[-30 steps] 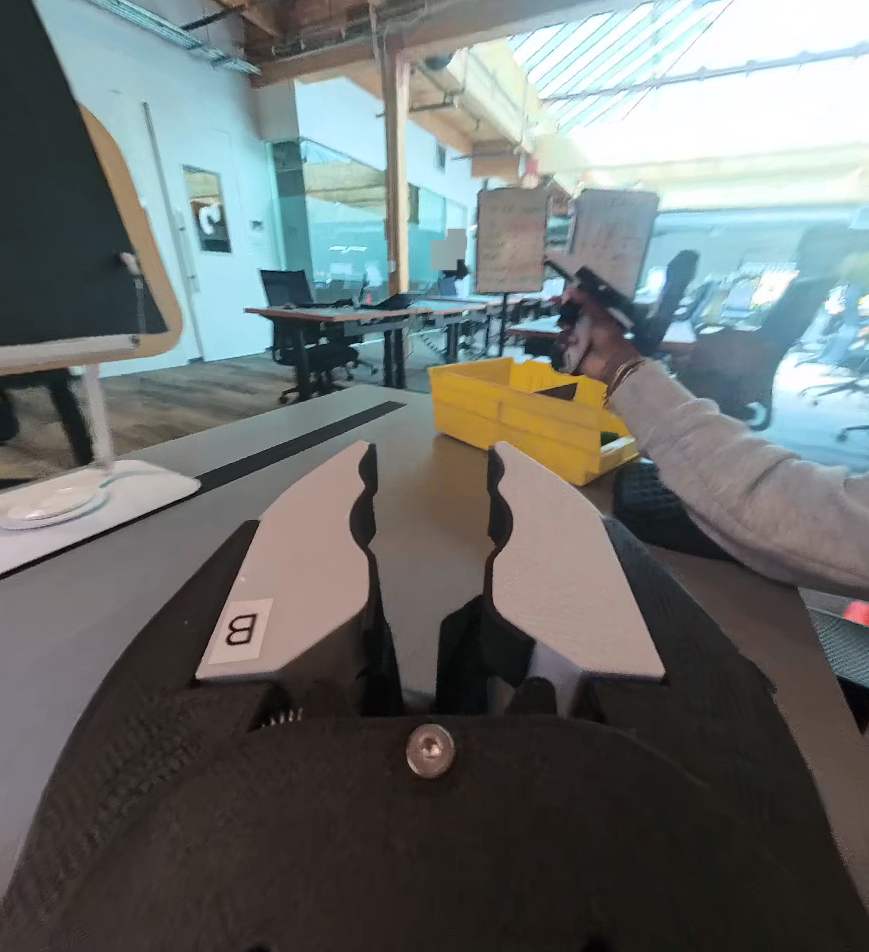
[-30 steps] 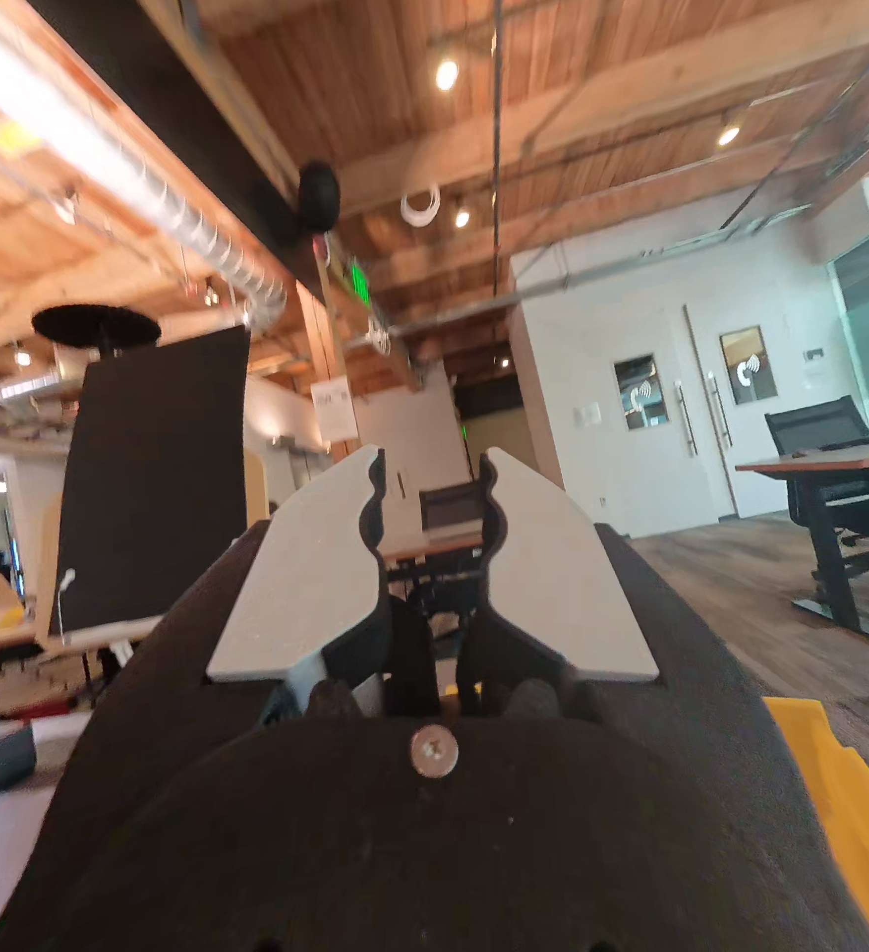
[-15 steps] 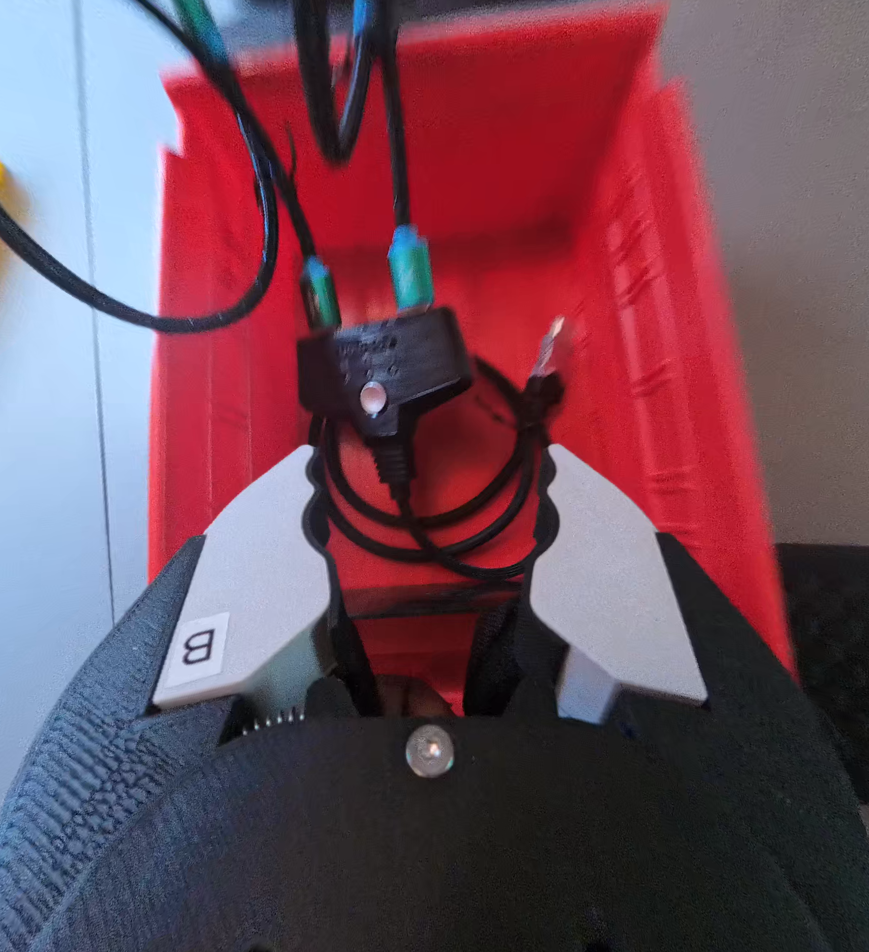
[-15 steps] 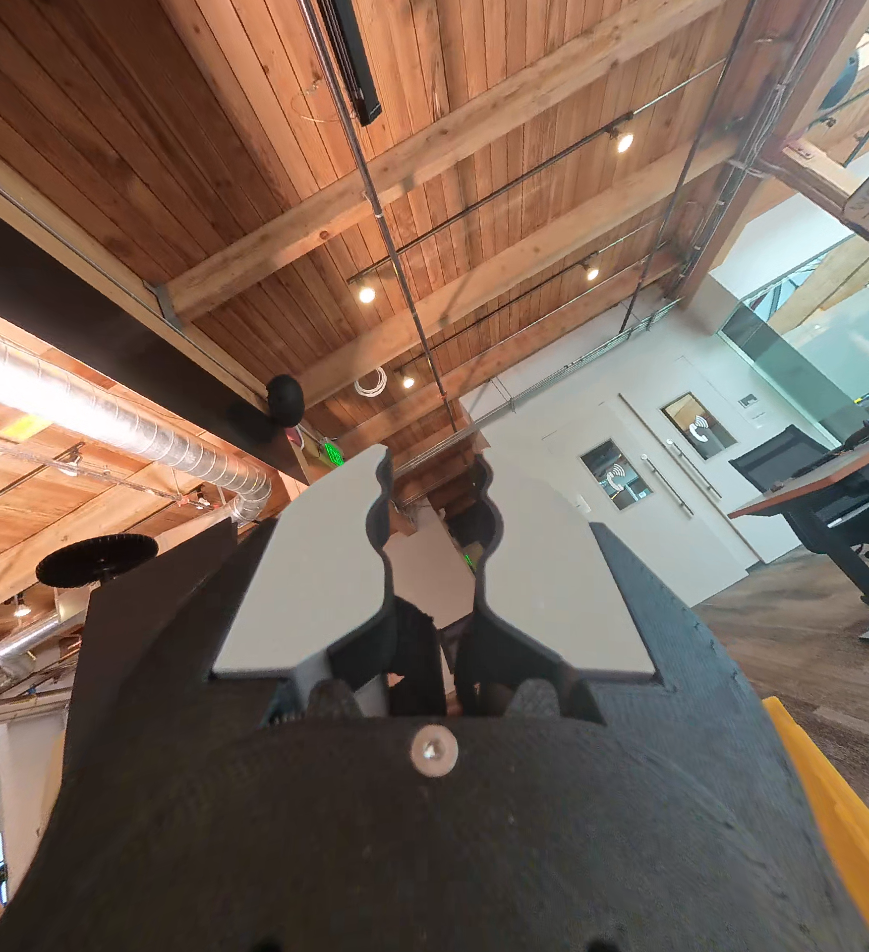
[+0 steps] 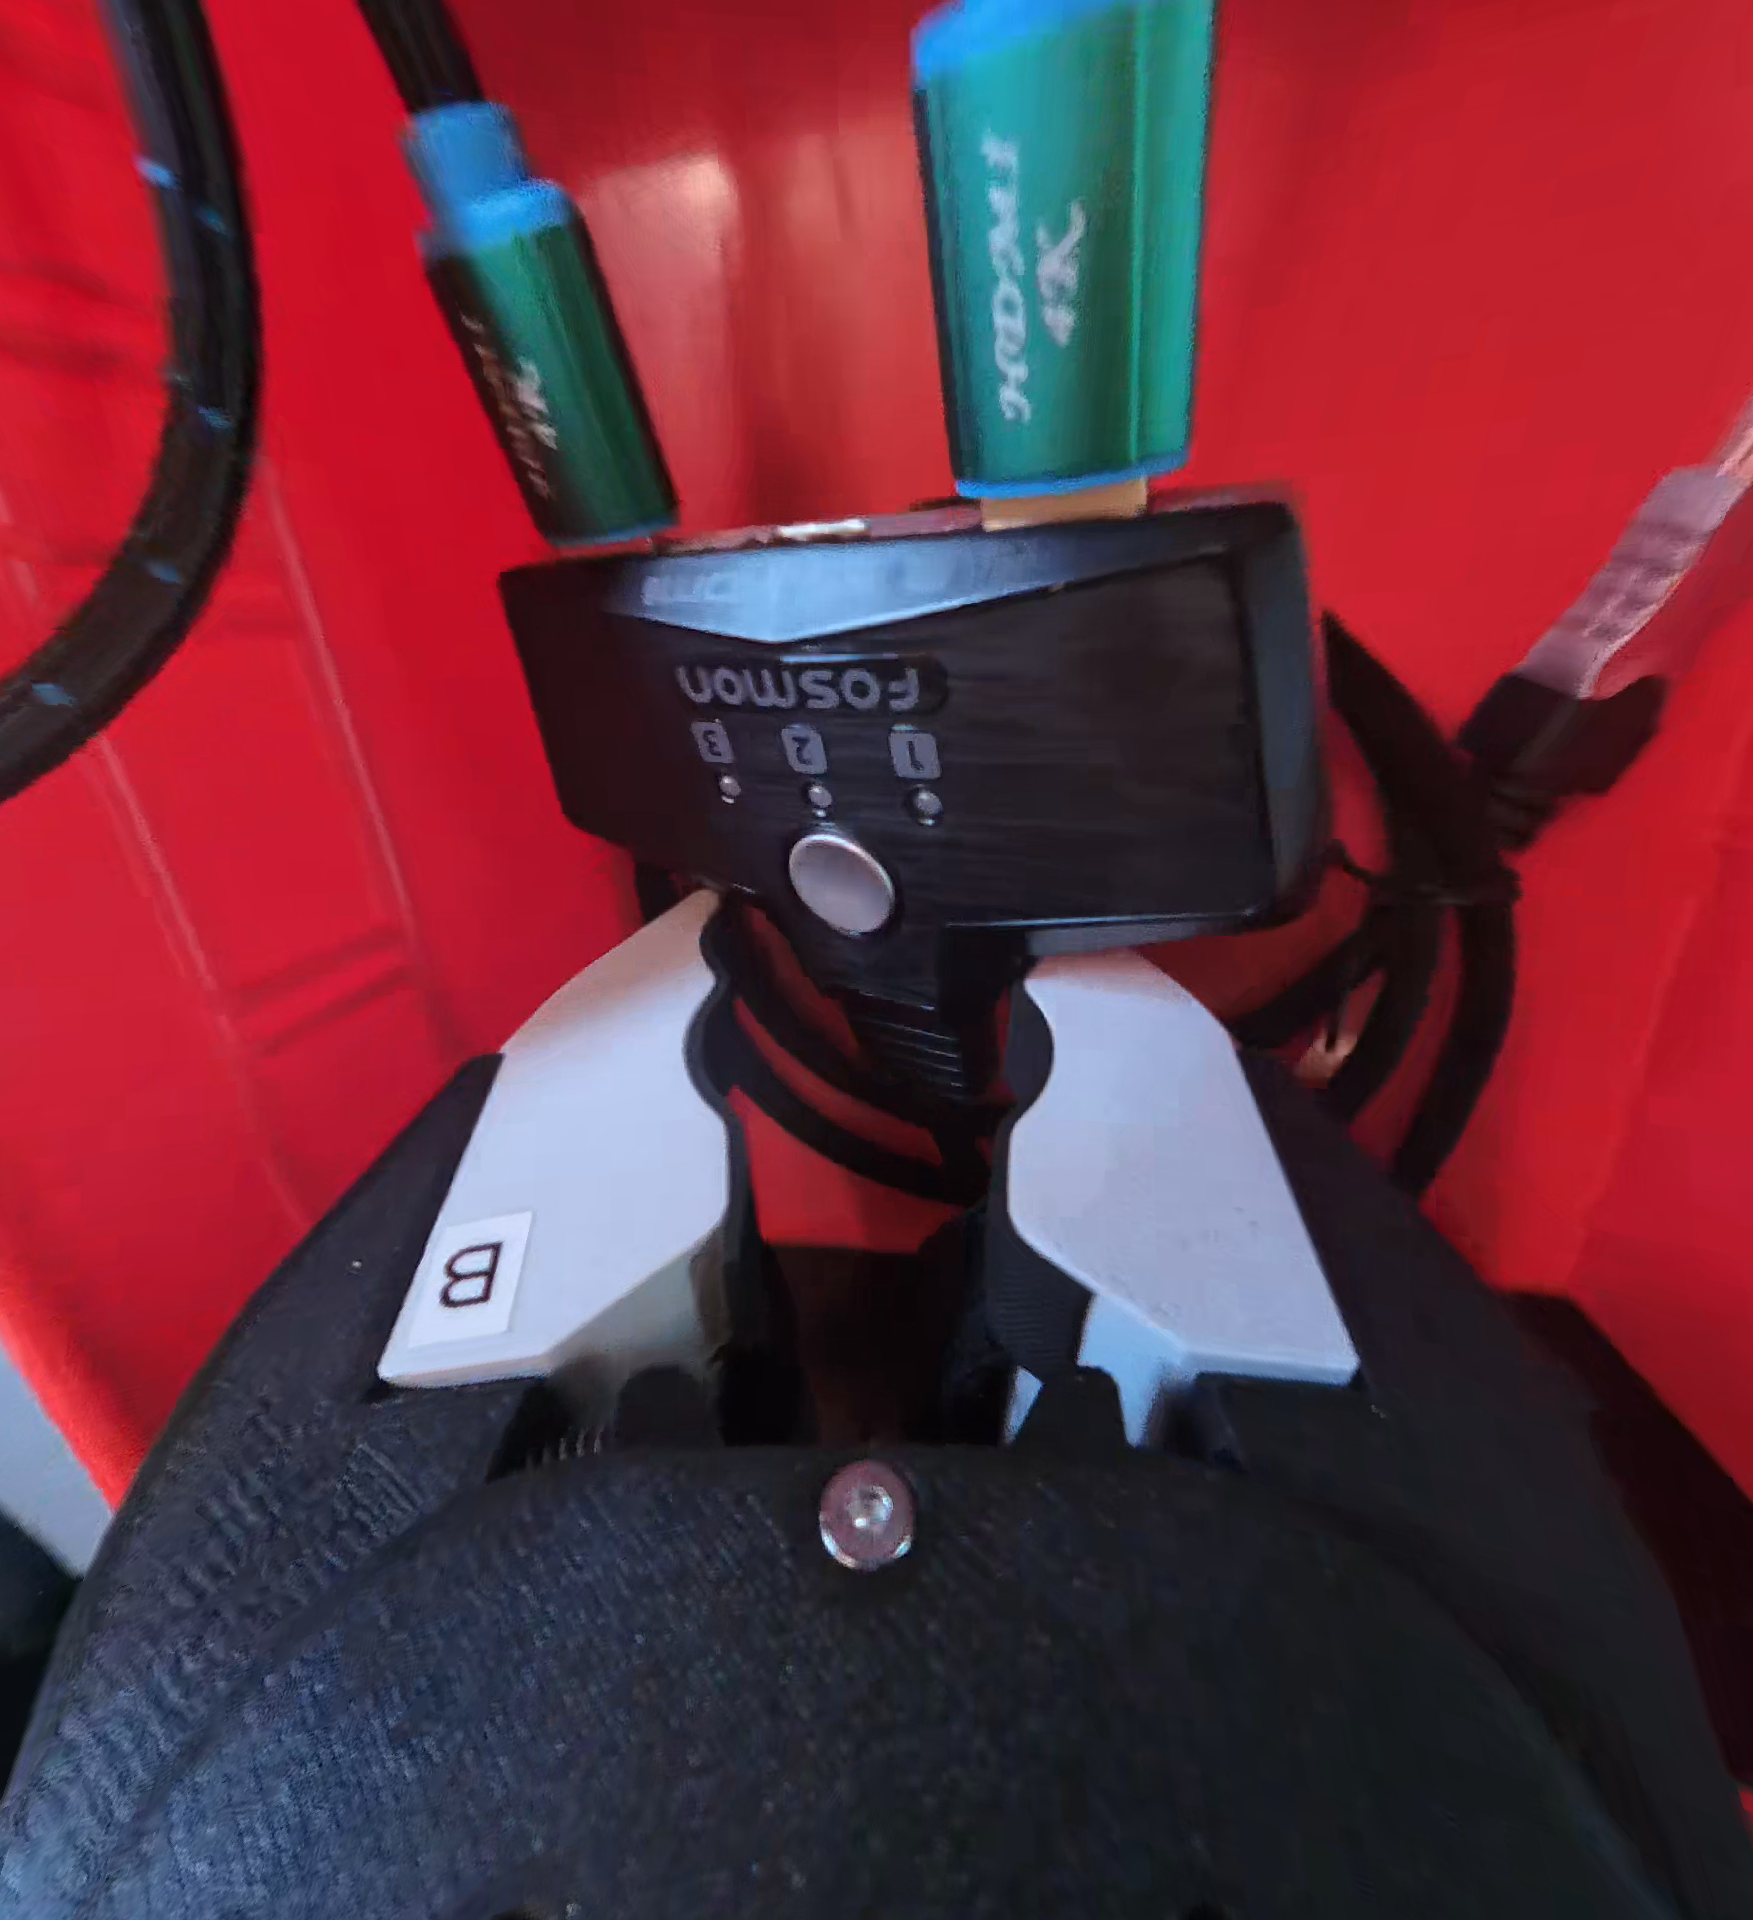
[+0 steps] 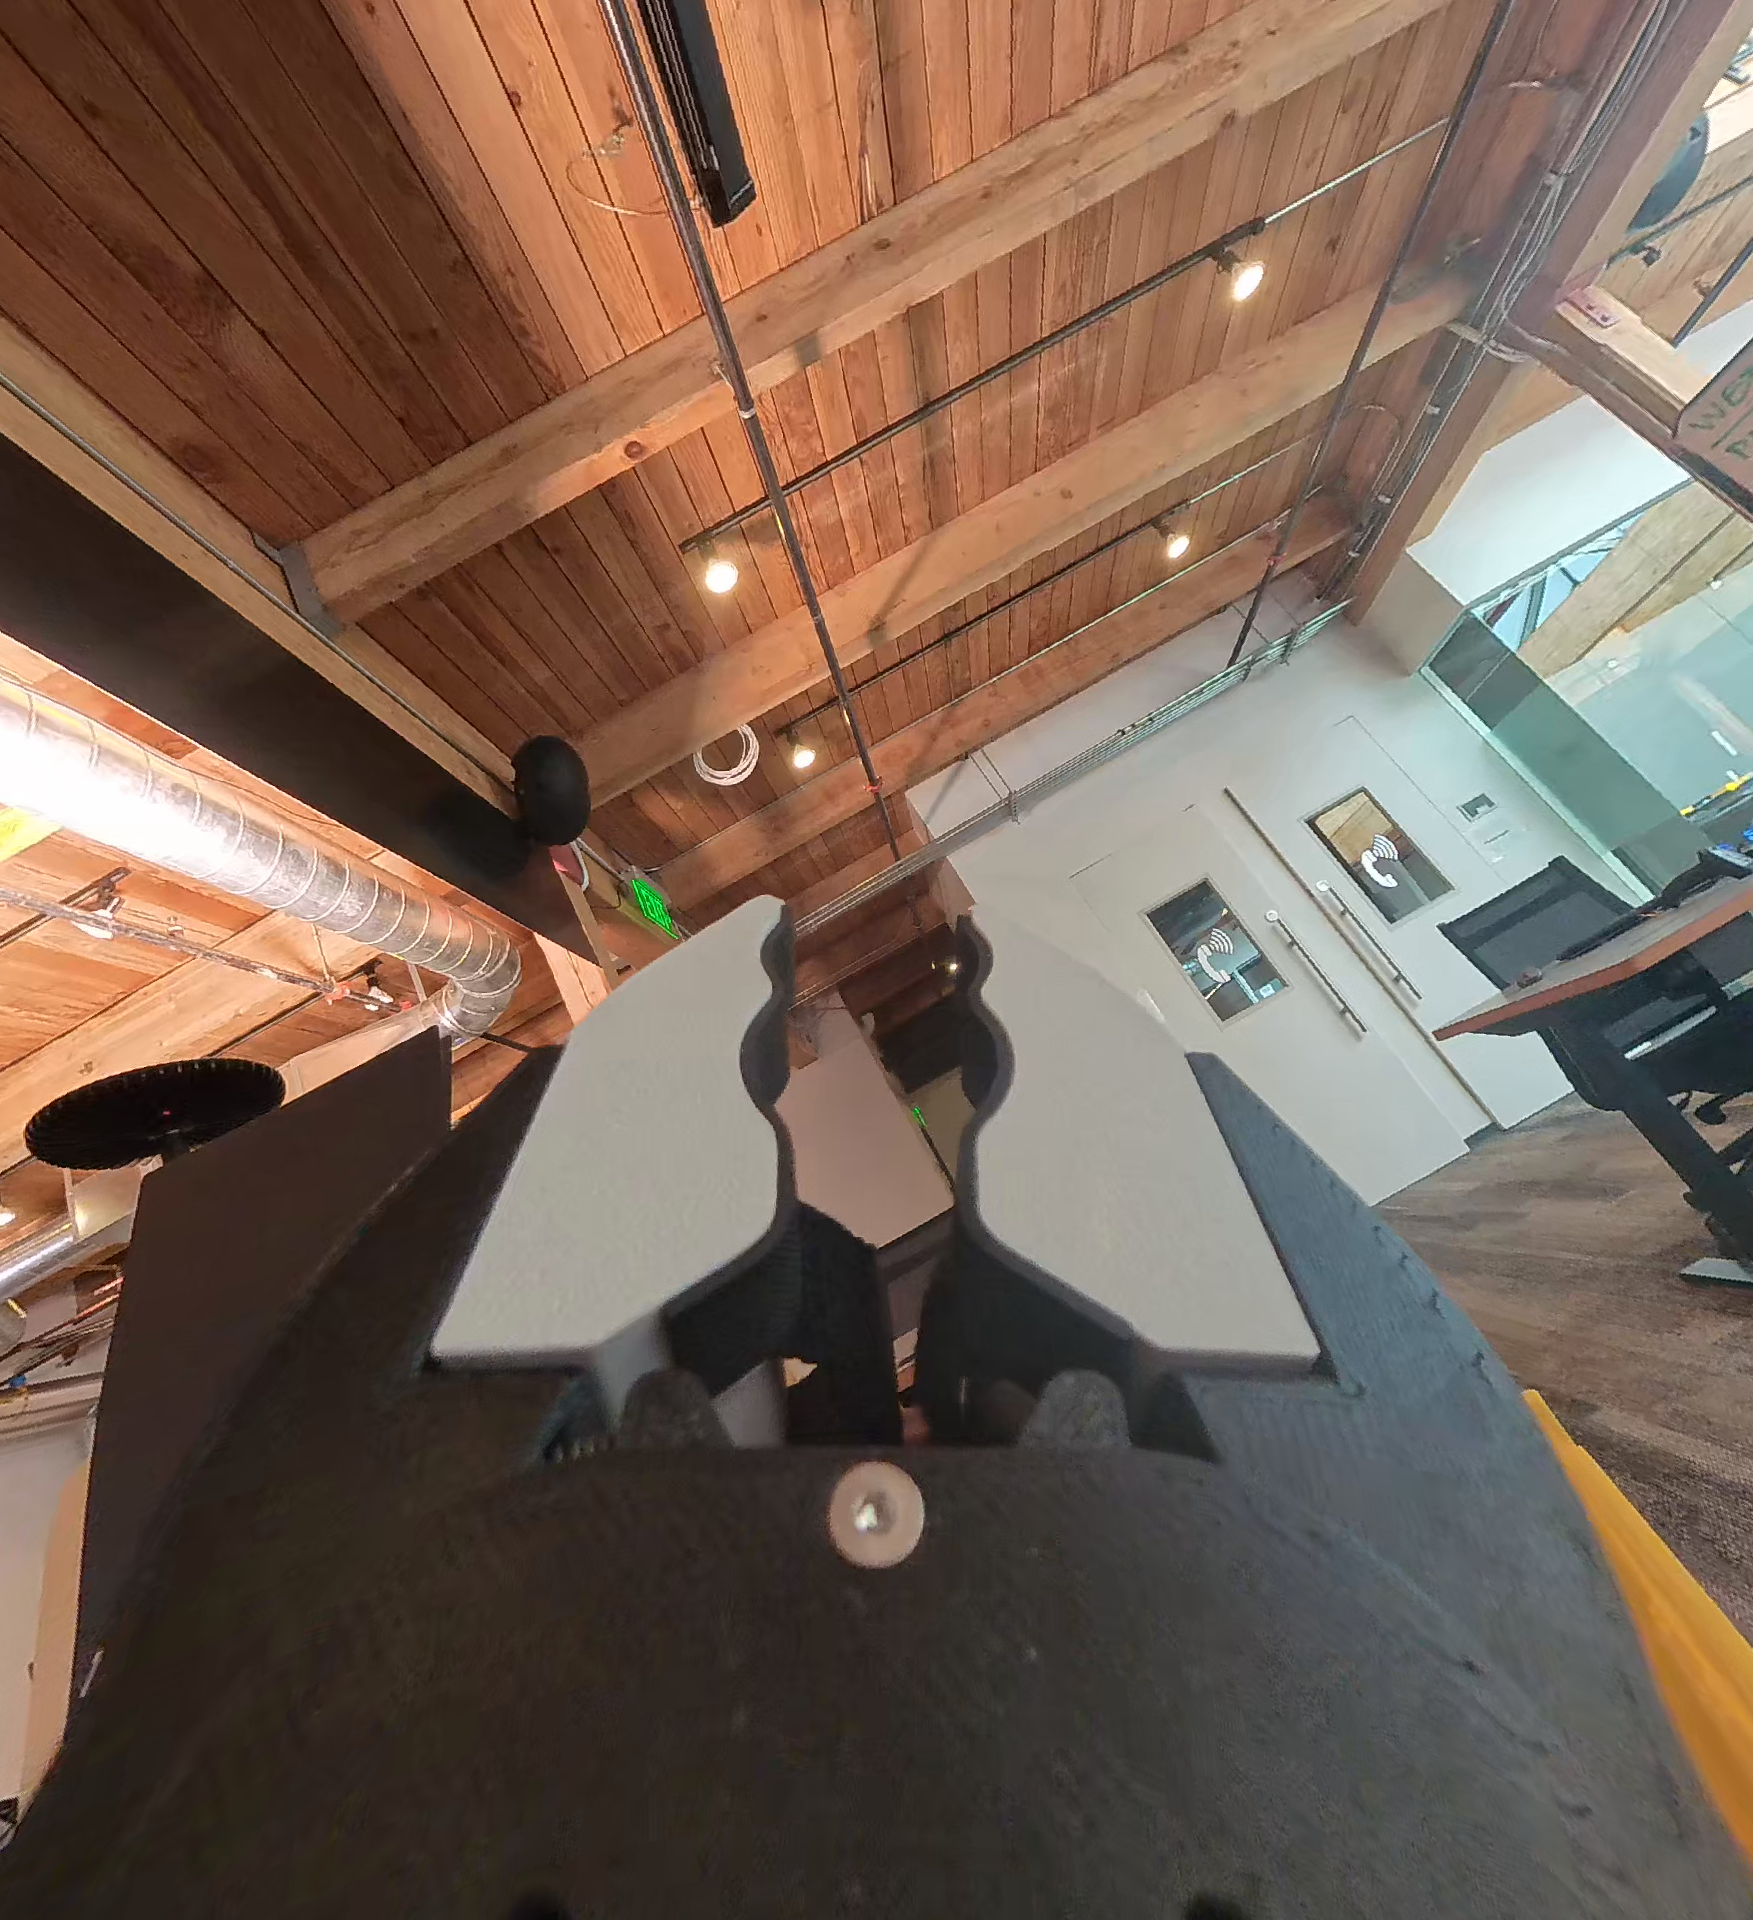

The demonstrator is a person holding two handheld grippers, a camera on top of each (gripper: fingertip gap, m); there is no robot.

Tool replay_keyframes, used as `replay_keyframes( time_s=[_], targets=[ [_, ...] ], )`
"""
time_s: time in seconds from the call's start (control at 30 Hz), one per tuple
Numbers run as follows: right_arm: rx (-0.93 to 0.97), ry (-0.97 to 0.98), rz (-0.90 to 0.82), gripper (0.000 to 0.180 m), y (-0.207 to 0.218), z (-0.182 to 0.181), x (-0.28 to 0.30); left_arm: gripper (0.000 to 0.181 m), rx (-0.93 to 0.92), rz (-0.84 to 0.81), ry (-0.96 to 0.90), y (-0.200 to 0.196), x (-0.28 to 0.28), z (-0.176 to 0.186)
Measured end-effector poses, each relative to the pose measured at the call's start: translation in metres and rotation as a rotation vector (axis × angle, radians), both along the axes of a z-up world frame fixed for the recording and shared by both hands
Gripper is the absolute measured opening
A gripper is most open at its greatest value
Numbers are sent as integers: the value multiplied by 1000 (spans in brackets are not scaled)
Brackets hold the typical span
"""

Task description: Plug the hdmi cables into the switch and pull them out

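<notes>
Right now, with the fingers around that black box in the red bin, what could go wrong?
The left gripper straddles only the narrow neck of the switch, so it might twist or slip. Lifting could also drag the coiled black cable beneath, or tug the two green plugs. The right gripper points at the ceiling, too far off to steady anything.

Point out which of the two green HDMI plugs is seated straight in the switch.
The larger-looking right-hand green plug, upright with its gold tip entering the switch; the left green plug leans at an angle.
</notes>
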State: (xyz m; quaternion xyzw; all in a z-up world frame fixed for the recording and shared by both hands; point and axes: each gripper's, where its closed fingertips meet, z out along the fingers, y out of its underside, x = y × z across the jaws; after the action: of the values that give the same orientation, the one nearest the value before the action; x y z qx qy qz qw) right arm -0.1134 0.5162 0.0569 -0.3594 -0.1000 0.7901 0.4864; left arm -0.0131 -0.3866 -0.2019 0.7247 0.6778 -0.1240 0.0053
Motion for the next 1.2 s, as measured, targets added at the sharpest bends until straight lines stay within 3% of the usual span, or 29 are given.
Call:
replay_keyframes(
  time_s=[0.17, 0.33, 0.47, 0.7, 0.9, 1.2],
  targets=[
    [-7, -8, -4, 28, 1, -1, -1, 36, -87, -49, 25, -2, -4, 5],
    [1, -17, -15, 28, 0, -1, -2, 34, -82, -57, 431, 7, -21, 62],
    [15, -13, -14, 28, -5, 2, -3, 32, -304, -153, 646, 8, -25, 112],
    [107, -38, 36, 22, -27, 17, -2, 32, -637, -181, 1155, 39, -17, 232],
    [300, -59, 214, 19, -84, 53, 7, 31, -655, -144, 1587, 99, -2, 336],
    [487, -30, 325, 18, -170, 100, 31, 30, -820, -276, 1821, 168, -5, 518]
  ],
)
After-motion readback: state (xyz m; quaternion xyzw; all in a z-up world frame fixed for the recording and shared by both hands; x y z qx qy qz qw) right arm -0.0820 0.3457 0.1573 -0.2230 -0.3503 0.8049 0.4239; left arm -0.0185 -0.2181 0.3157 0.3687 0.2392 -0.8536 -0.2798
